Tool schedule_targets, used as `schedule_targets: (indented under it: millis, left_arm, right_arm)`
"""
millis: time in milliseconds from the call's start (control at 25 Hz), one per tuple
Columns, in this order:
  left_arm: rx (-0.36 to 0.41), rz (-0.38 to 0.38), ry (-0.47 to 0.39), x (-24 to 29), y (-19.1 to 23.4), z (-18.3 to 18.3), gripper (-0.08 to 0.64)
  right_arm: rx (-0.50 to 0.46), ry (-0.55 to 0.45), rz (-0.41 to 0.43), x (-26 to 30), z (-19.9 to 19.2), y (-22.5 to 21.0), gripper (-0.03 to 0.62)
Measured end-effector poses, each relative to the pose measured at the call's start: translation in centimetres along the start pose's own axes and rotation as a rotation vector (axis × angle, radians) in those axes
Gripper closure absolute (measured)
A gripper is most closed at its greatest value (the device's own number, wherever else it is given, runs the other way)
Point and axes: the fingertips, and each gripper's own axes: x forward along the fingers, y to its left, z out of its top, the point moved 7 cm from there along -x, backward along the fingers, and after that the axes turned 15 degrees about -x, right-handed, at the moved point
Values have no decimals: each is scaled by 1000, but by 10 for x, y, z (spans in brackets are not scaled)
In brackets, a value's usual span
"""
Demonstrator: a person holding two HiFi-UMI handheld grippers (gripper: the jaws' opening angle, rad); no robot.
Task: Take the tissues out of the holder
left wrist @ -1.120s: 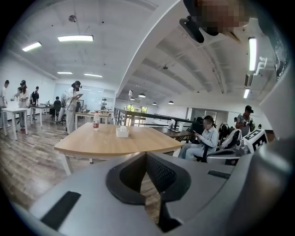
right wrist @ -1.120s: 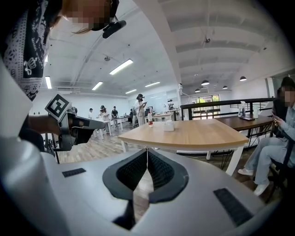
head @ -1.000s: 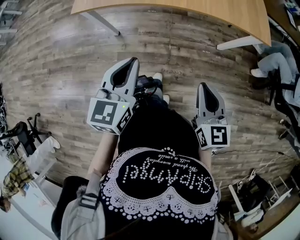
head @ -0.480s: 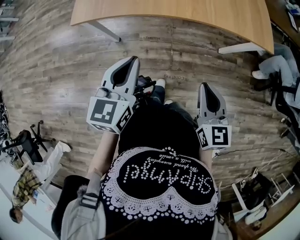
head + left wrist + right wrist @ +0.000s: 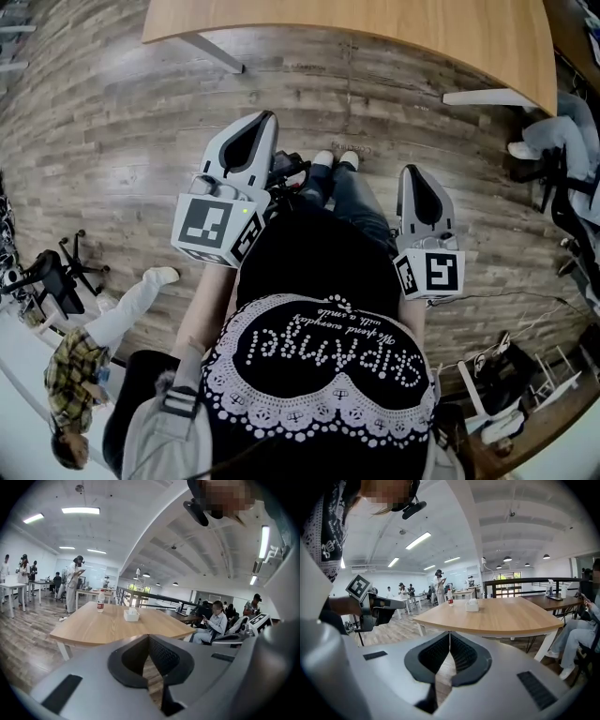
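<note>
Left gripper view: the left gripper (image 5: 149,637) holds its fingers pressed together on nothing. Well ahead on the wooden desk (image 5: 89,629) stands the white tissue holder (image 5: 131,615), tissues poking up, with a red-labelled bottle (image 5: 100,601) near it, its print too small to read. The right gripper (image 5: 450,633) is likewise closed and empty. Upside-down beaded lettering on the person's black top (image 5: 328,347) reads "SkipAngel".

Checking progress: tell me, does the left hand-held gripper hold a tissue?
No, the left hand-held gripper is shut with nothing between its jaws.
</note>
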Motion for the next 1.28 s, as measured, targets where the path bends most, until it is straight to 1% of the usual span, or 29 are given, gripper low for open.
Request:
schedule_targets:
  millis: [200, 520, 720, 880, 1040, 1280]
  left_arm:
    - [-20, 15, -8, 3, 3, 4, 554]
    - [-42, 71, -30, 16, 10, 16, 554]
    - [-58, 71, -43, 38, 2, 22, 554]
    - [-64, 87, -64, 53, -5, 26, 554]
    - [-55, 113, -73, 63, -5, 33, 554]
    - [-41, 138, -119, 82, -15, 43, 554]
  right_arm:
    - [-3, 14, 19, 8, 3, -4, 580]
    - [-30, 6, 81, 31, 13, -21, 580]
    - [-44, -8, 100, 47, 19, -45, 580]
    - [-49, -21, 108, 58, 20, -66, 580]
    - [-54, -41, 116, 68, 24, -81, 580]
    - [-63, -71, 124, 81, 26, -107, 580]
